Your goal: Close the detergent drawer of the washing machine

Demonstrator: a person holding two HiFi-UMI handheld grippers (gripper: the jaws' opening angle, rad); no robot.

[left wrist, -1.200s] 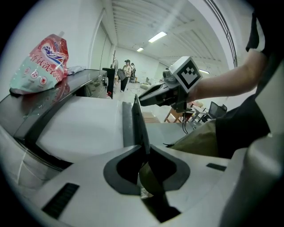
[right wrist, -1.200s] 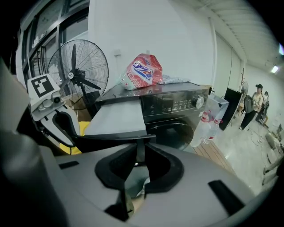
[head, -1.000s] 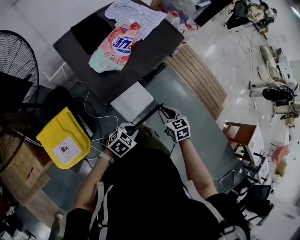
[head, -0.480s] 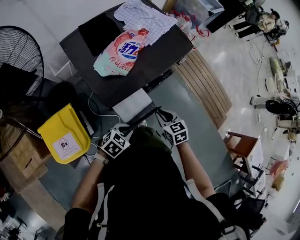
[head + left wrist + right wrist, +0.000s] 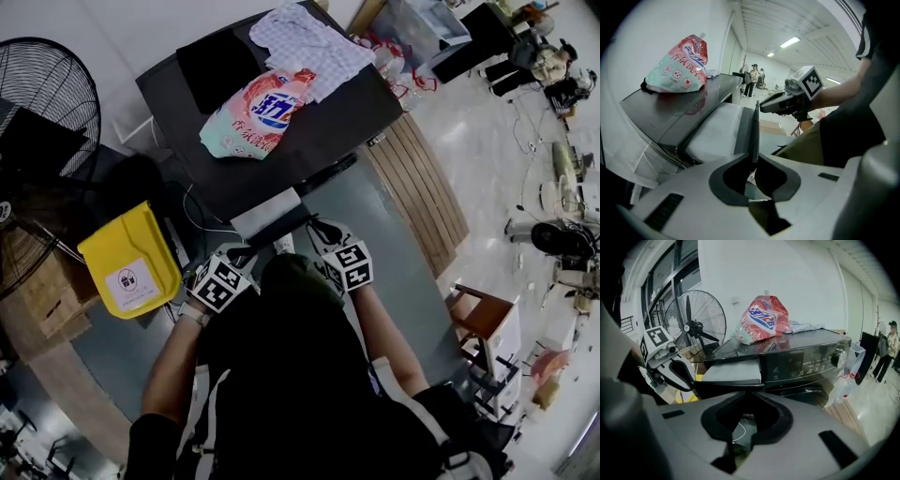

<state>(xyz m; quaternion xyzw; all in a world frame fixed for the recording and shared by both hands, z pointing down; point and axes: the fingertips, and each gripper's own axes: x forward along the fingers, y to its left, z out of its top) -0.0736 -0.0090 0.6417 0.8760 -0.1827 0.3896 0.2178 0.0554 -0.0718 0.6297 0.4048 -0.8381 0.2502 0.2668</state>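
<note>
Grey floor surrounds the glossy dark washing machine. Its dark-fronted white plastic detergent drawer sticks out partway. Left gripper is pinched on the front panel's thin left end, and right gripper is squeezed together at the right end. The person's torso blocks the floor below. A boxy yellow plastic bin crowds the left, while the right side is open.

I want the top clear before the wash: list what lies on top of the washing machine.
On the washing machine: a pink detergent pouch, a pale checked cloth next to it, and a black flat item. Whatever lies beneath them is covered.
</note>
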